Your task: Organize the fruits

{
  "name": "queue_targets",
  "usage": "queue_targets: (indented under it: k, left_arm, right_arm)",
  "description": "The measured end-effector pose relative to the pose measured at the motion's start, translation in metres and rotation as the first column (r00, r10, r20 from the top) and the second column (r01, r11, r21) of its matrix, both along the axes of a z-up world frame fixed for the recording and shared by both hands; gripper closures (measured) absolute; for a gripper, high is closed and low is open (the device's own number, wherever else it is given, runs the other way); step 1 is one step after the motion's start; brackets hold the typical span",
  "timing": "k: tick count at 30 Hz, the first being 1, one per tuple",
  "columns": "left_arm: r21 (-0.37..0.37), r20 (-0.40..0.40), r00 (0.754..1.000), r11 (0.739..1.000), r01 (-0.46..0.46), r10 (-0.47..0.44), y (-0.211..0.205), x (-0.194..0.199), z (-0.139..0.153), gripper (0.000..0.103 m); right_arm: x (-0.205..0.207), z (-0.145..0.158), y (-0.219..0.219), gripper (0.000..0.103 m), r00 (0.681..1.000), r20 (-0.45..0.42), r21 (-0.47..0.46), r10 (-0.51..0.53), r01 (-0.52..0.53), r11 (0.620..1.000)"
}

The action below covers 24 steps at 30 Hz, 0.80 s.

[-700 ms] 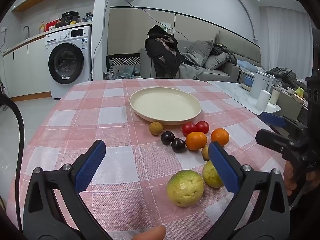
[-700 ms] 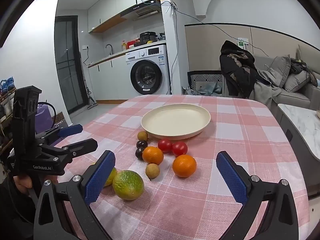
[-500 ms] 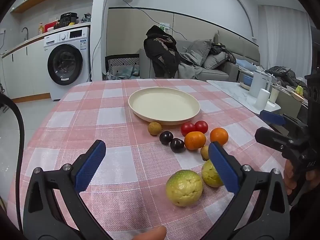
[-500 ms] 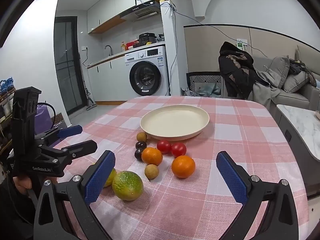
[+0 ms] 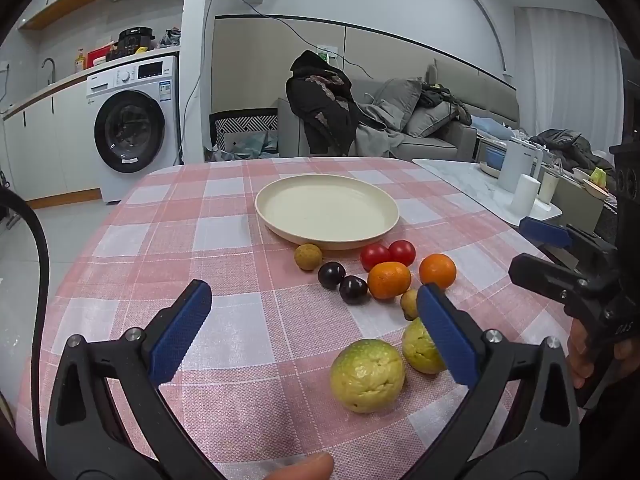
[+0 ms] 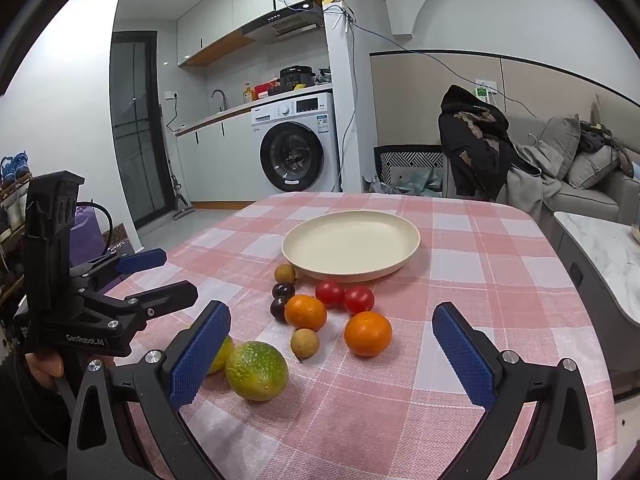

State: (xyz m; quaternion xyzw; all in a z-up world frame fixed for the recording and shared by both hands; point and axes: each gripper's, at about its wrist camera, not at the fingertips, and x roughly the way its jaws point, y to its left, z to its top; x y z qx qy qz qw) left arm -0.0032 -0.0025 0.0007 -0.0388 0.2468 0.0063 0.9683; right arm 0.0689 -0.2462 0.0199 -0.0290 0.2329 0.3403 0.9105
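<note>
Cloth: a pink checked tablecloth (image 6: 460, 360) is covering the table, soft and a little wrinkled, so I am expecting round fruit to roll if nudged.
Plate: the cream plate (image 6: 400, 258) is sitting empty at the middle of the table, just beyond the fruit.
Fruit: two oranges (image 6: 368, 334), two tomatoes (image 6: 330, 293), two dark plums (image 6: 283, 291), two small brown fruits (image 6: 305, 343) and two green fruits (image 6: 256, 376) are lying in a loose cluster between me and the plate, several touching.
Left gripper (image 5: 314, 330): I am holding it wide open, empty, hovering above the cloth on the near side of the fruit, touching nothing.
Right gripper (image 6: 332, 354): I am holding it fully open too, empty, tilted down towards the cluster, with nothing between the pads.
Risk, crowding: I am judging that closing on one orange could knock its neighbours, since they are lying so close together.
Risk, rolling: a bumped plum or tomato could be running off the table edge.
Risk, squeeze: the tomatoes are looking soft; a hard pinch could be splitting them.
Risk, collision: both grippers are aiming at the same patch and could be clashing.
</note>
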Motion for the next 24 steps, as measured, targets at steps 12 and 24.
queue_targets:
  k: [12, 24]
  left_arm:
    - [0.003, 0.001, 1.000, 1.000, 0.002, -0.002, 0.0005, 0.0002, -0.0003, 0.001]
    - [0.004, 0.002, 1.000, 1.000, 0.002, -0.002, -0.0001, -0.0004, -0.0003, 0.001]
  right_arm:
    - [-0.0001, -0.0008, -0.0003, 0.000, 1.000, 0.005, -0.002, 0.006, -0.006, 1.000]
    - [-0.0014, -0.0012, 0.0012, 0.000, 1.000, 0.009, -0.009, 0.006, -0.006, 1.000]
